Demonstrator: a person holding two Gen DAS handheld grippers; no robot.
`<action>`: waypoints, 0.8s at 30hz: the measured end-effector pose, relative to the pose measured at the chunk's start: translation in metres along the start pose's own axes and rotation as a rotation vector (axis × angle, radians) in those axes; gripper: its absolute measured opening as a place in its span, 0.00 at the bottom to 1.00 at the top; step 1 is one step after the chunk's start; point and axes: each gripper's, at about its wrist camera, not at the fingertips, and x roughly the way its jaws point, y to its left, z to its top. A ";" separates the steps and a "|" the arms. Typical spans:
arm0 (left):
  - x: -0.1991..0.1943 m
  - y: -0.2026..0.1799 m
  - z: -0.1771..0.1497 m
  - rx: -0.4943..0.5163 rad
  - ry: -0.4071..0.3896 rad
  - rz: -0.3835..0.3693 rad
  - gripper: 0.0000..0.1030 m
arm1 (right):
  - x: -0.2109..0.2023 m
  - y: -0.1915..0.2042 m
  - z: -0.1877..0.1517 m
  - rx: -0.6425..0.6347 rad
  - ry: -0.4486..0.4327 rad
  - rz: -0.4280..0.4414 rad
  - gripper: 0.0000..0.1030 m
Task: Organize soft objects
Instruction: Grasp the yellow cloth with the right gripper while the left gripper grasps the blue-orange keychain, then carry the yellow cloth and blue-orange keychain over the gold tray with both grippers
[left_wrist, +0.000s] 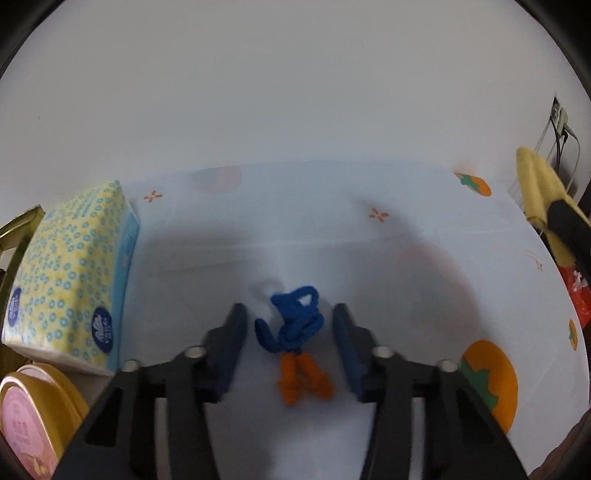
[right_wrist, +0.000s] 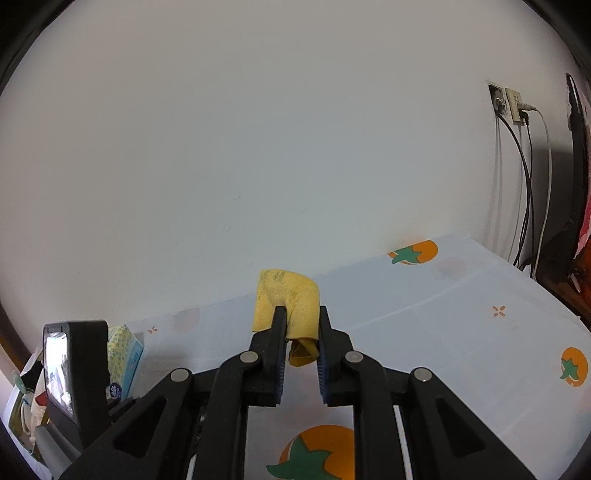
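Note:
A small blue and orange knotted yarn figure (left_wrist: 297, 338) lies on the white tablecloth (left_wrist: 369, 258). My left gripper (left_wrist: 290, 314) is open, its fingers on either side of the figure, not touching it. My right gripper (right_wrist: 302, 313) is shut on a folded yellow cloth (right_wrist: 286, 301) and holds it above the table. The same yellow cloth (left_wrist: 537, 188) and the right gripper show at the far right of the left wrist view.
A yellow and blue tissue pack (left_wrist: 72, 273) lies at the left, also in the right wrist view (right_wrist: 123, 350). A round pink-lidded tin (left_wrist: 31, 421) sits in front of it. The wall with sockets and cables (right_wrist: 517, 110) is close behind the table. The tablecloth has orange fruit prints (left_wrist: 489, 384).

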 end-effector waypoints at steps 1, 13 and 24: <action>0.000 -0.001 -0.002 -0.006 -0.002 -0.009 0.30 | 0.002 0.000 -0.001 0.001 0.007 0.000 0.15; -0.045 0.028 -0.013 -0.027 -0.214 -0.302 0.07 | 0.002 0.002 -0.006 0.011 0.006 0.000 0.15; -0.079 0.038 -0.037 0.066 -0.281 -0.203 0.07 | -0.004 0.014 -0.010 -0.068 -0.065 -0.004 0.15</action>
